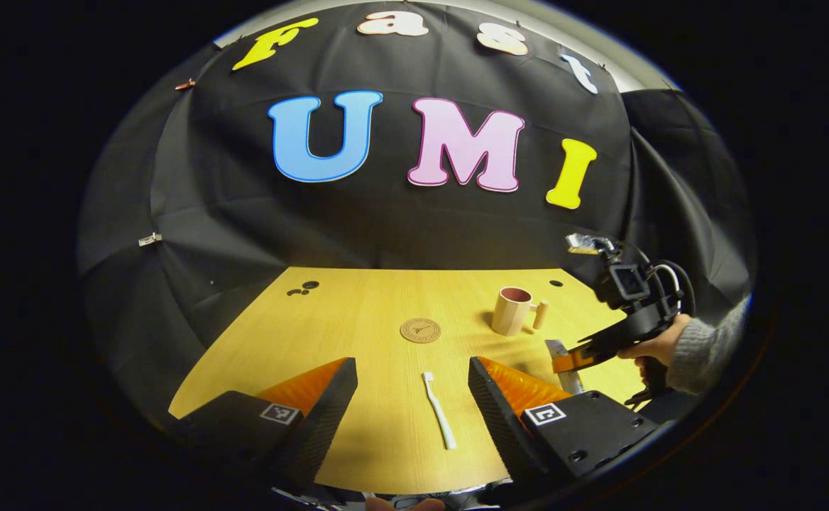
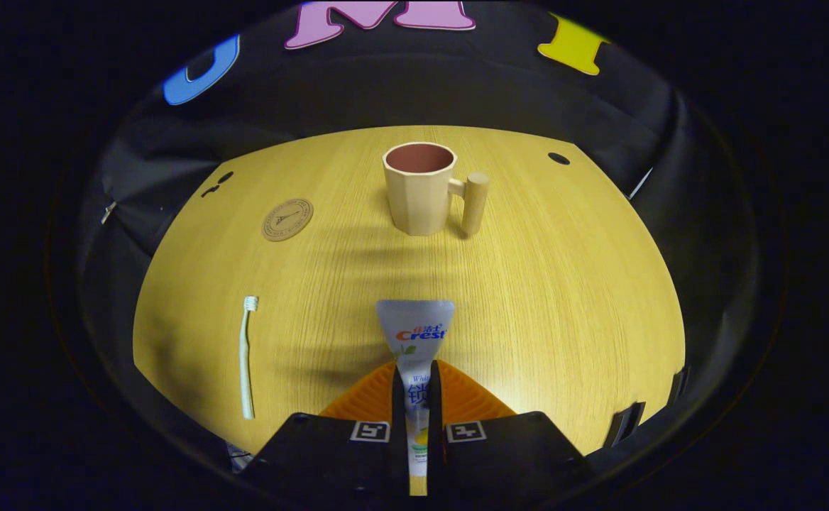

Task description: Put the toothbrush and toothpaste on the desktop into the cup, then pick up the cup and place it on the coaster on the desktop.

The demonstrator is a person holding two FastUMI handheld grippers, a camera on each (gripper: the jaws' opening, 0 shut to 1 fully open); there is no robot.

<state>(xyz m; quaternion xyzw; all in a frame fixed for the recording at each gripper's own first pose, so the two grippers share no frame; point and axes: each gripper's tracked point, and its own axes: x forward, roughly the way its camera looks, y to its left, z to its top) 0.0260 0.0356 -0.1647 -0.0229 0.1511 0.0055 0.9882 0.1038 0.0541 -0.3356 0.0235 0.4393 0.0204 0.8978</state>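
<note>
In the left gripper view, the left gripper (image 1: 412,397) hangs low over the desk (image 1: 358,312) with its fingers wide apart and empty. The white toothbrush (image 1: 438,409) lies flat between them at lower centre, bristles away from the camera. If the fingers close from this height they may pinch air or skid the thin handle sideways. The round coaster (image 1: 420,330) sits just above it in the frame, and the beige cup (image 1: 512,311) stands upright to the right. At right edge a sleeved hand (image 1: 659,344) carries the right gripper (image 1: 571,358), the toothpaste tube's end showing in its fingers.

In the right gripper view, the right gripper (image 2: 414,397) has its fingers narrow, pressing both sides of the toothpaste tube (image 2: 415,337), whose flat crimped end points up the frame toward the cup (image 2: 420,188). The tube is soft and held near one end, so it could sag or slip, and its wide crimp may catch the cup's rim. The cup's dark interior looks empty; its peg handle faces right. The toothbrush (image 2: 246,358) lies at lower left, the coaster (image 2: 287,218) at upper left.
</note>
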